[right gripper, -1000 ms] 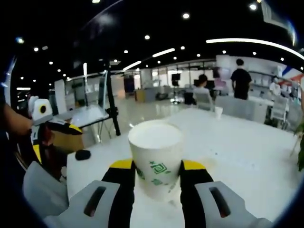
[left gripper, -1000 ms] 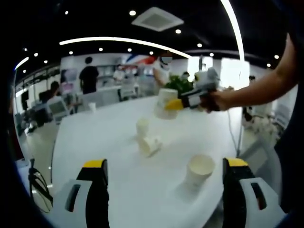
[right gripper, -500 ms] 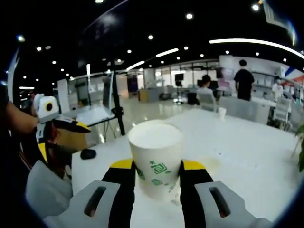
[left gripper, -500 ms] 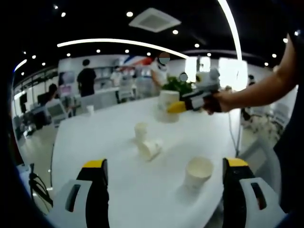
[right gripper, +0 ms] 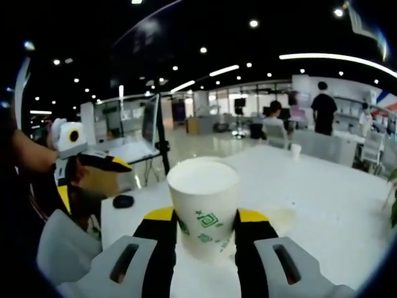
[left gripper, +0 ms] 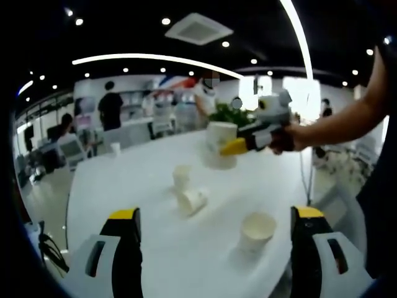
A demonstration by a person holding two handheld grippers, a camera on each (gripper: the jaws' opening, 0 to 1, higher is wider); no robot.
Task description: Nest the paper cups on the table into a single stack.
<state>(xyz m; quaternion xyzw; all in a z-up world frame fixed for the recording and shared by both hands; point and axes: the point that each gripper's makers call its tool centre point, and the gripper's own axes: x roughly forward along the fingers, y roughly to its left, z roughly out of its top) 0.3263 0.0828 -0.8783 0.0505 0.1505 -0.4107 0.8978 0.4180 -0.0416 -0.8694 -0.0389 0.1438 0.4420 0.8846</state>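
My left gripper (left gripper: 216,214) is open above the white table (left gripper: 124,186), its jaws wide apart with nothing between them. Just beyond its right jaw an upright paper cup (left gripper: 257,230) stands. Farther off, one cup (left gripper: 192,200) lies on its side, and another (left gripper: 181,176) stands upright behind it. My right gripper (left gripper: 231,146) comes in from the right, held by a hand, shut on a white cup (left gripper: 218,133) above the table. In the right gripper view that green-printed cup (right gripper: 203,198) sits upright in the right gripper (right gripper: 203,217), and the left gripper (right gripper: 87,180) is at the left.
A small cup (left gripper: 115,148) stands far back on the table, also seen as a distant cup (right gripper: 296,149). A green plant (left gripper: 232,113) stands behind the held cup. People and desks fill the office beyond. The table's near edge (left gripper: 273,273) curves below the jaws.
The right gripper has carried its cup a little lower and nearer in the left gripper view. Both cameras shifted slightly. The table's cups have not moved.
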